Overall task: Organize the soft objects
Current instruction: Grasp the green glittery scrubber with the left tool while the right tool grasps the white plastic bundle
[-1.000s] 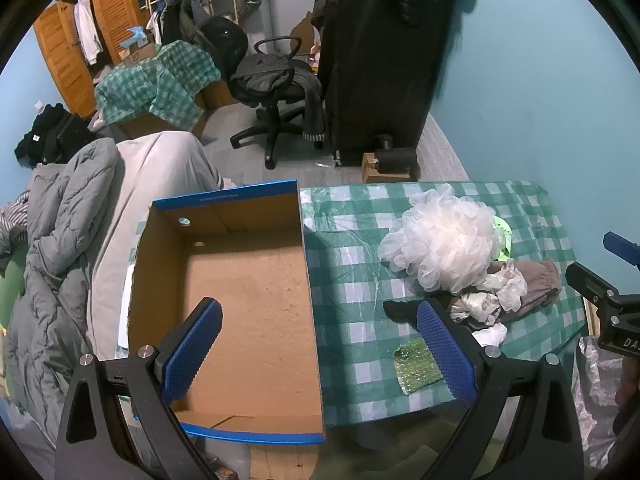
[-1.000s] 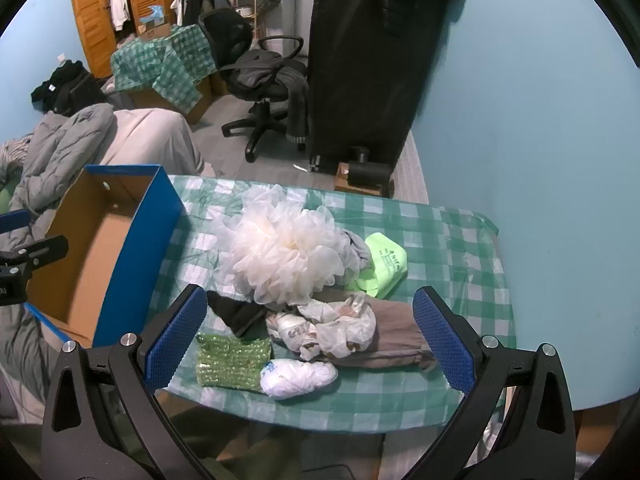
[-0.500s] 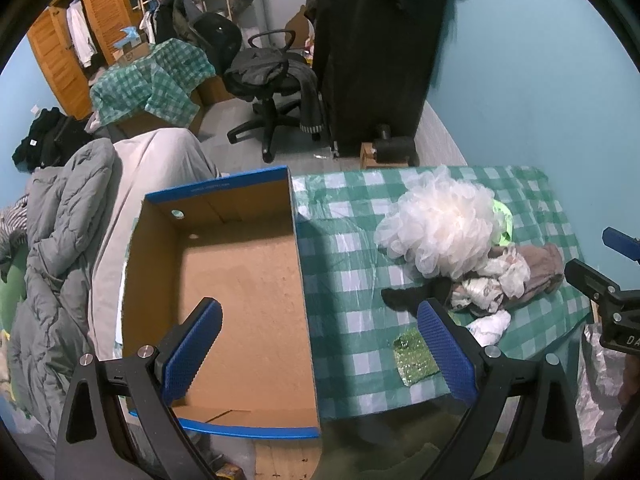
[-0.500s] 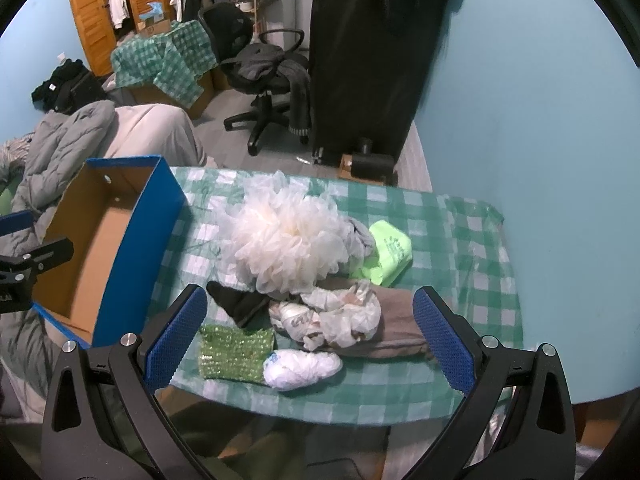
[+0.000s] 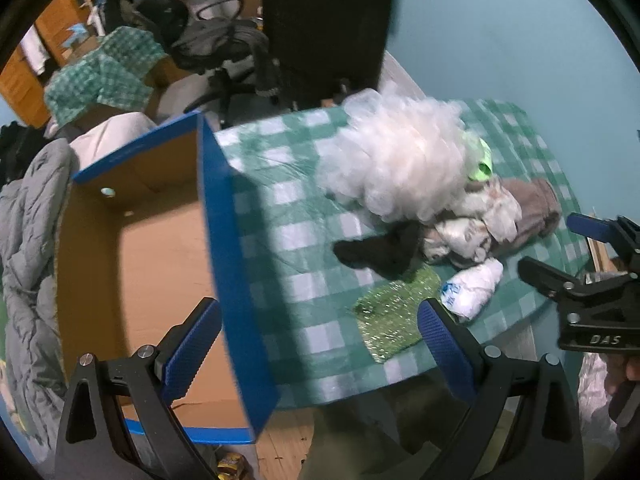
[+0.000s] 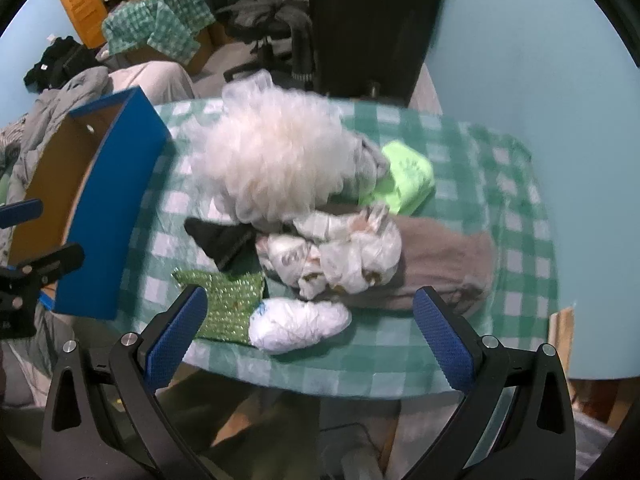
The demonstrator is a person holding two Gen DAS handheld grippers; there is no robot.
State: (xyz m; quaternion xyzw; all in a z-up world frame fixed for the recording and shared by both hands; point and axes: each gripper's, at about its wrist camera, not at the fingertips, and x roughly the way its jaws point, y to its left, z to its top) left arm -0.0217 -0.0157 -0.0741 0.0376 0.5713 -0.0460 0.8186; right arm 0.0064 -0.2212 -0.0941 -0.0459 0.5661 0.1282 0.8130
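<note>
A pile of soft things lies on the green checked table [image 6: 500, 184]: a big white bath pouf [image 6: 272, 164] [image 5: 396, 160], a black cloth [image 6: 220, 240], crumpled plastic bags [image 6: 340, 252], a brown cloth [image 6: 444, 264], a lime green packet [image 6: 404, 180], a sparkly green cloth [image 6: 228, 304] and a white rolled bag [image 6: 298, 322] [image 5: 472, 290]. An open blue cardboard box [image 5: 160, 240] [image 6: 112, 208] stands at the table's left. My left gripper [image 5: 320, 344] is open and empty above the box's right wall. My right gripper [image 6: 310, 336] is open and empty over the white rolled bag.
A grey duvet [image 5: 28, 248] lies left of the box. An office chair [image 5: 228, 52] and a tall black wardrobe [image 5: 324, 20] stand behind the table. A blue wall [image 6: 540, 60] runs along the right. The table's front edge is close below both grippers.
Both grippers have moved forward and down toward the table, so the pile looks larger. The left gripper has shifted right, from over the box floor to over its right wall.
</note>
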